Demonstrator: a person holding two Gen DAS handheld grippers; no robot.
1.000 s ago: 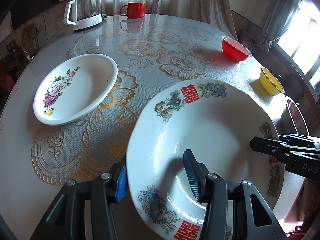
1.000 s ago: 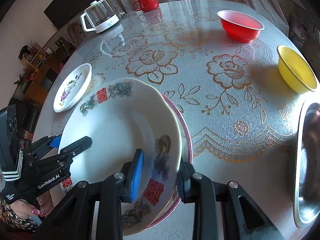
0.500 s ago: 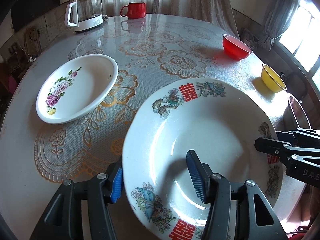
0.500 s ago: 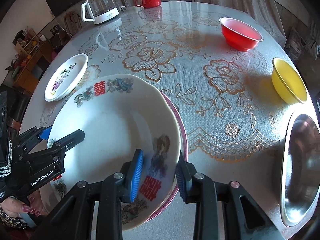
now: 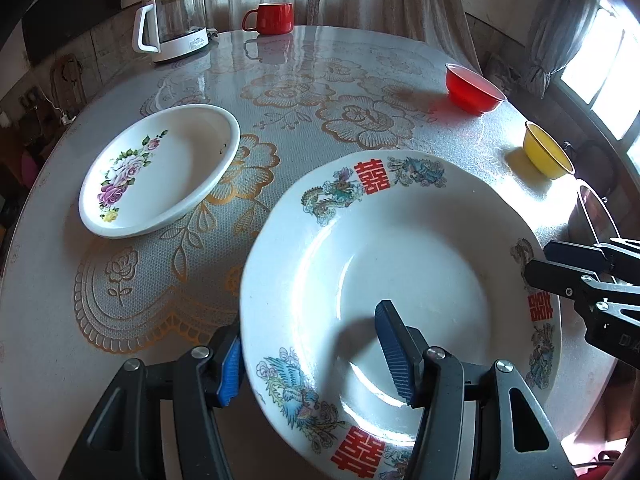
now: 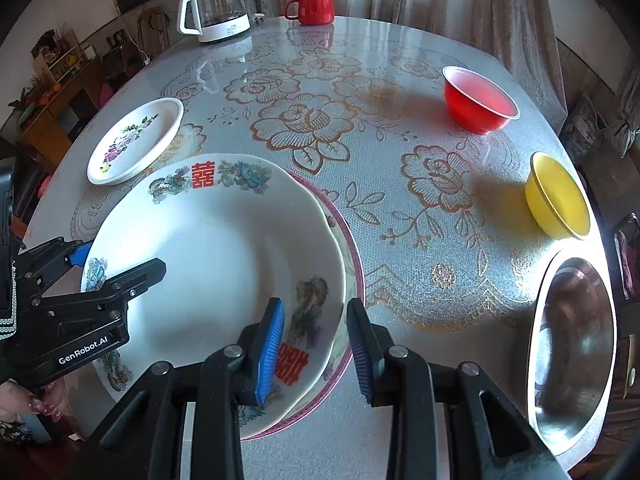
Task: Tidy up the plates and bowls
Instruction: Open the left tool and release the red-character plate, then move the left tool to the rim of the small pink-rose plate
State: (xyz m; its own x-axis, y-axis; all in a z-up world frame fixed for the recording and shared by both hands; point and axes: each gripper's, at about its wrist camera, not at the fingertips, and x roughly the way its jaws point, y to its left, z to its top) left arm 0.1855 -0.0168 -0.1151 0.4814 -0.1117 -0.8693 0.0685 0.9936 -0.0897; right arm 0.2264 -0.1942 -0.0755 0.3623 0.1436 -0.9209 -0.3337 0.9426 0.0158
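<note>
A large white plate with red characters and birds (image 5: 400, 240) (image 6: 216, 248) rests on a pink-rimmed plate (image 6: 352, 248) at the table's near edge. My left gripper (image 5: 310, 352) is open, its fingers astride the big plate's near-left rim. My right gripper (image 6: 316, 340) is open, its fingers astride the right rims of both plates. A small white flowered plate (image 5: 160, 168) (image 6: 136, 140) lies to the left. A red bowl (image 6: 478, 98) (image 5: 474, 88) and a yellow bowl (image 6: 558, 196) (image 5: 548, 156) stand at the right.
A glass kettle (image 6: 214, 8) and a red mug (image 6: 312, 8) stand at the table's far edge. A steel basin (image 6: 572, 344) sits at the near right edge. The round table (image 6: 360, 80) has a floral cover.
Both grippers have opened wider and let the big plate settle flat on the pink-rimmed plate. Both cameras have drawn back a little.
</note>
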